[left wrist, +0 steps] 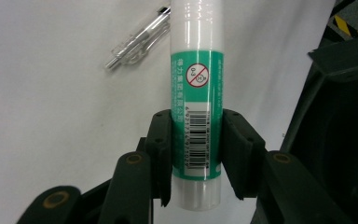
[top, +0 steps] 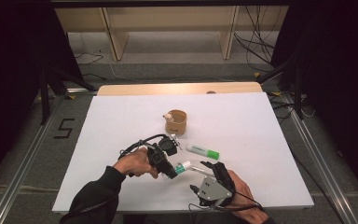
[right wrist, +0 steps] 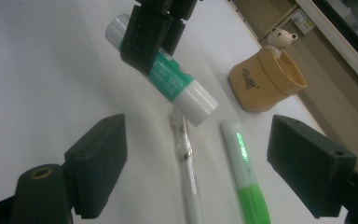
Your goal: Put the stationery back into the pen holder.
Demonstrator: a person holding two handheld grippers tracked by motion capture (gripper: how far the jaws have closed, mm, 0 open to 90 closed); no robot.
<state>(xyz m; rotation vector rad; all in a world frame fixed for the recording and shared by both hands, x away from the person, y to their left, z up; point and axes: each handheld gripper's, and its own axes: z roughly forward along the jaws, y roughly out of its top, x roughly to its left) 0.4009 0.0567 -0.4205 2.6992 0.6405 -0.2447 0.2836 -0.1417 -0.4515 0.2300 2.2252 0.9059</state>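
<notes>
My left gripper point(left wrist: 196, 149) is shut on a white glue stick with a green label point(left wrist: 196, 93), gripping it near its lower end. In the high view the left gripper point(top: 169, 171) holds the glue stick point(top: 181, 167) tilted just above the white table sheet point(top: 121, 121). My right gripper point(right wrist: 205, 165) stands open, jaws wide apart, nothing between the pads. It point(top: 213, 166) sits just right of the glue stick point(right wrist: 177, 84), facing it. A clear pen point(right wrist: 186, 163) and a green highlighter point(right wrist: 244, 172) lie on the sheet beyond its jaws.
A tan cup with a small bear figure point(top: 176, 121) stands on the sheet behind the grippers. The highlighter point(top: 203, 150) lies right of the left gripper, the clear pen point(top: 197, 169) beside the glue stick's tip. Metal rails flank the table.
</notes>
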